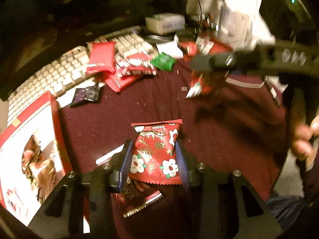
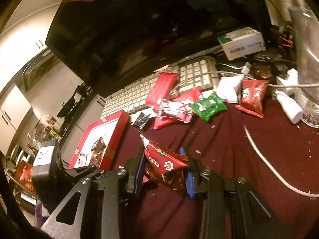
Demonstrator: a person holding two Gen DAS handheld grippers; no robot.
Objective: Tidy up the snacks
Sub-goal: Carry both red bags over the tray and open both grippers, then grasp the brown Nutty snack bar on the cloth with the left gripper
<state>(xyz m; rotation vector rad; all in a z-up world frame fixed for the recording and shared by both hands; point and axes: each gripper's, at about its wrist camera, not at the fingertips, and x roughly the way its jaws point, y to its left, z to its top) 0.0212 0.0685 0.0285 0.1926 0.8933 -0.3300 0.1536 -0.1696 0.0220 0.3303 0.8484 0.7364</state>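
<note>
Left gripper (image 1: pixel 153 159) pinches flowered red packet (image 1: pixel 156 152) above maroon cloth (image 1: pixel 229 129) | right gripper (image 2: pixel 164 169) pinches red sachet (image 2: pixel 165 162) mid-cloth | carry both level toward red box (image 2: pixel 99 139) at cloth's left edge; grips firm.

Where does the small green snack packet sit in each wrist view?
Left wrist: the green snack packet lies upper centre, at the right end of the pile of red packets.
Right wrist: the green snack packet lies right of centre, between the red pile and a white packet.
Shared landmark: the white keyboard behind the pile.
</note>
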